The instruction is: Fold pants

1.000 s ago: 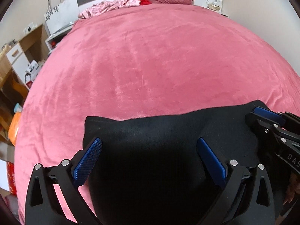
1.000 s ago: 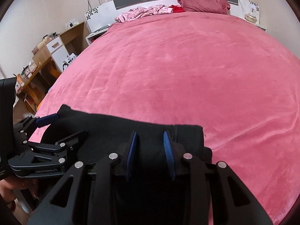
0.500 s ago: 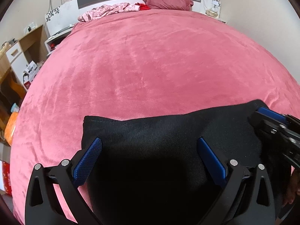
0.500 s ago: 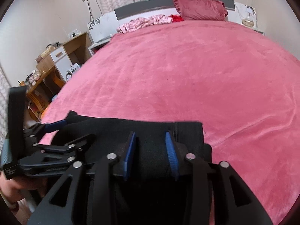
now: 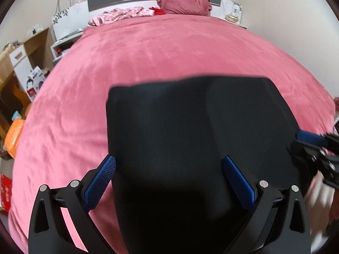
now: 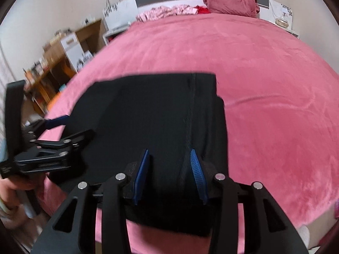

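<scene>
Black pants lie folded in a rectangle on the pink bed cover, near its front edge. My left gripper hovers over them, wide open with nothing pinched between its blue pads. It also shows at the left of the right wrist view, where a hand holds it. My right gripper stands partly open over the pants, one pad on each side of a seam. Its pads do not visibly press the cloth. Its tip enters the left wrist view at the right edge.
A dark pink pillow and crumpled pink clothes lie by the headboard. Wooden shelves and drawers stand left of the bed. A nightstand with a glass object is at the far right.
Both grippers drew back toward the bed's near edge, so the pants now reach further up in both views. The right jaws widened a little. The left gripper stayed wide open.
</scene>
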`<state>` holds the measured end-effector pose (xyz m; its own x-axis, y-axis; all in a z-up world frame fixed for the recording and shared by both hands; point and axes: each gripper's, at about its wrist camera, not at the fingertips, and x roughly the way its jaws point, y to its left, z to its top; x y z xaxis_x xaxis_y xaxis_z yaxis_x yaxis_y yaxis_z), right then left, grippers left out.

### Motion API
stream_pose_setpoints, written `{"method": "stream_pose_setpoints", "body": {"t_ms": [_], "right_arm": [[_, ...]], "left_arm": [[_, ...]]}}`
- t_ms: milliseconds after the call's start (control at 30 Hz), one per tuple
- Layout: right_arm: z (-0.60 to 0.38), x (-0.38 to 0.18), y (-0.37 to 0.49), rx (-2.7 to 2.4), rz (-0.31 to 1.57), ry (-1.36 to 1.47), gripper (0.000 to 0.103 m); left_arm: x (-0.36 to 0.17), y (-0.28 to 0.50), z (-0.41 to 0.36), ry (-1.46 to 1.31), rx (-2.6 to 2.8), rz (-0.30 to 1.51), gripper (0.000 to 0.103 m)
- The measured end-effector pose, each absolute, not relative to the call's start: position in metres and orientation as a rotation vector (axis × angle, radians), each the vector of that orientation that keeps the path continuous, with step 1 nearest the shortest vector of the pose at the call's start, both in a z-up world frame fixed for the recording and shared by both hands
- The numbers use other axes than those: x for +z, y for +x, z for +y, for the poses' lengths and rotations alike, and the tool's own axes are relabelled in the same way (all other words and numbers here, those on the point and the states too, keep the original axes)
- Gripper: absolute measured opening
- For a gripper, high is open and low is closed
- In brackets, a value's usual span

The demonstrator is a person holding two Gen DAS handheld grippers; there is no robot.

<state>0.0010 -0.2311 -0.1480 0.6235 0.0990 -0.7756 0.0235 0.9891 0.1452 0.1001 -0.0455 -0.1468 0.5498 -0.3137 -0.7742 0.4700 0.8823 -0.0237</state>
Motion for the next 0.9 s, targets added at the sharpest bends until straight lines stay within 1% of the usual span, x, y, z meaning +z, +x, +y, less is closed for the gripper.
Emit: {"method": "stream_pose_setpoints", "body": {"t_ms": [67,167,300,367,400,467,500,533,600,667,833,900], "right_arm": [[-0.227,-0.154,-0.004,0.028,0.928,0.088,0.036],[-0.226,-0.159,-0.011,-0.006,0.958,0.039,0.035],[-0.245,-0.164,-0.007,0.008,0.976,0.164,0.036],[-0.247,-0.162,-0.007,0.013,0.957,0.176,0.036],[-0.246,-0.160,-0.008,0.016,0.946,0.176,0.040],[-0.247,-0.156,-0.010,-0.002,0.921,0.178,0.063],[-0.250,-0.156,-0.011,-0.020,0.911,0.191,0.084],[-0.253,-0.155,-0.011,-0.026,0.904,0.211,0.088],[-0.263,-0.158,-0.009,-0.004,0.908,0.299,0.088],[-0.268,-0.163,-0.008,0.018,0.930,0.371,0.090],[-0.287,-0.179,-0.001,0.093,0.966,0.572,0.091],[-0.293,-0.183,0.002,0.119,0.965,0.629,0.090]], "left_arm": [[-0.153,0.090,-0.043,0.199,-0.478,0.878,0.100],[-0.159,0.082,-0.041,0.201,-0.482,0.886,0.100],[-0.159,0.069,-0.042,0.229,-0.481,0.846,0.100],[-0.156,0.067,-0.038,0.209,-0.498,0.843,0.100],[-0.155,0.069,-0.035,0.193,-0.509,0.846,0.100],[-0.150,0.070,-0.020,0.129,-0.533,0.844,0.100],[-0.148,0.071,-0.011,0.094,-0.533,0.839,0.100],[-0.147,0.072,-0.004,0.065,-0.525,0.831,0.100],[-0.145,0.076,0.011,0.012,-0.505,0.815,0.100],[-0.147,0.086,0.029,-0.078,-0.491,0.838,0.100],[-0.170,0.109,0.056,-0.412,-0.638,0.988,0.100],[-0.177,0.113,0.055,-0.455,-0.682,1.024,0.100]]}}
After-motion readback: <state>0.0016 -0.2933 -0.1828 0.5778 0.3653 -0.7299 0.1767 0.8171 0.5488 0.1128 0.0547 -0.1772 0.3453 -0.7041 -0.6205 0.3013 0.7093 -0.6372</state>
